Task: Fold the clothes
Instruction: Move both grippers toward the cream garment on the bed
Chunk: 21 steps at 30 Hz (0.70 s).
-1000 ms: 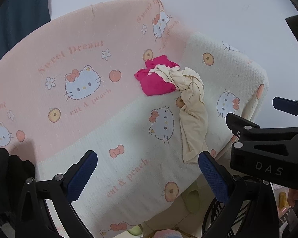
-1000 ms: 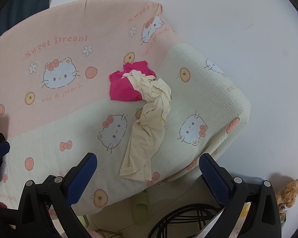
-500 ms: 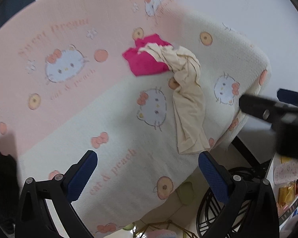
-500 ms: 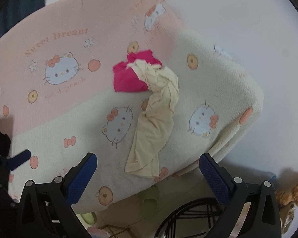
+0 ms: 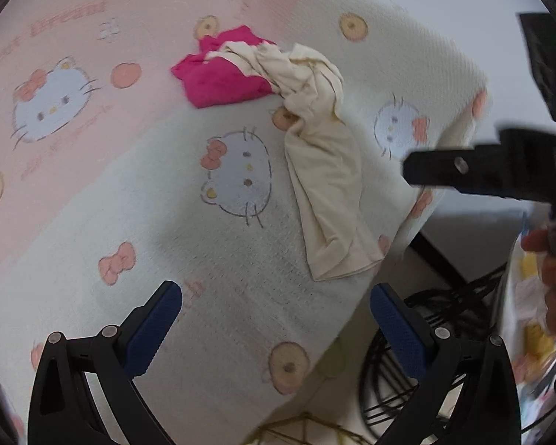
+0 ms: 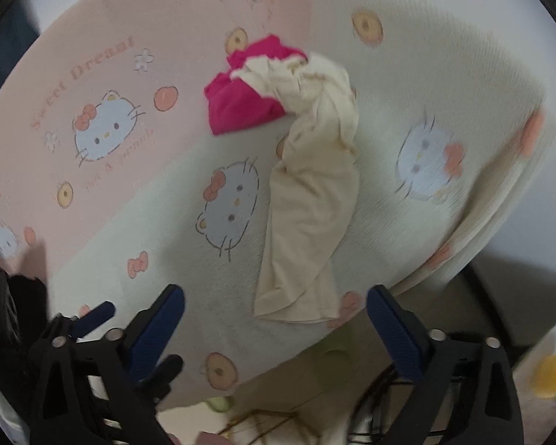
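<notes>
cream garment point(image 6: 307, 200) lies twisted and crumpled, overlapping a bunched pink garment point(image 6: 241, 104)

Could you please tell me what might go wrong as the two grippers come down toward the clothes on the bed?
1. The crumpled cream cotton garment lies over the bright pink garment, so one pinch may lift both.
2. Its lower end sits near the edge of the cartoon-cat printed bedspread; a tug could slide it off.
3. The twisted cloth may bunch instead of spreading.
</notes>
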### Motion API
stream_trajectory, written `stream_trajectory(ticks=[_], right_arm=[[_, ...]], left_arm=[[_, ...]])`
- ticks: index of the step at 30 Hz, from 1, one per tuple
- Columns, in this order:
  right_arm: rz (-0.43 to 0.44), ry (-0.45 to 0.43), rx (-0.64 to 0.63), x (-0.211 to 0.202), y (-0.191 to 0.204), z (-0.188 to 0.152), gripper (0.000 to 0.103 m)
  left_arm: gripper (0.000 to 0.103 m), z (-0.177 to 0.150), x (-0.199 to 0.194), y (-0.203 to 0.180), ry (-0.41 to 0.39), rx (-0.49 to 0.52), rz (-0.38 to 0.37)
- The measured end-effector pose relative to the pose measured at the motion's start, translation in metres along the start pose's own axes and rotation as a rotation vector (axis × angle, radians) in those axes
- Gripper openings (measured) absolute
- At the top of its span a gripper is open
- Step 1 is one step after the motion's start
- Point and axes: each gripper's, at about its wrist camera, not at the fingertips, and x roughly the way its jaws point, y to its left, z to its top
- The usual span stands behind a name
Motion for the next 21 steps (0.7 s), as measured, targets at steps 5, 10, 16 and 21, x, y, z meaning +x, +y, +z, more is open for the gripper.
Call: stream_trajectory(ticks=[5,10,16,21], right_arm=[[0.093,0.027,0.109,0.037,-0.026,-0.007,0.092],[0.225,0.106,0.245,0.073,-0.049,-0.018,0.074],[0.289,0.115,0.299,0.100,-0.059,-0.024,0.074],[0.255,0.142,0.275,0.129,-0.058,-0.013,0.062]], left_arm=[[0.103,-0.004,0.019,-0.002,-0.006,0.041,-0.025],[0.103,-0.001,0.032,-0.005,-0.016,0.031,-0.081],[0.102,0.004,0.059,-0.022,-0.002,0.108,-0.085],[0.086,0.001,0.079,-0.037,0.028,0.215,-0.037]])
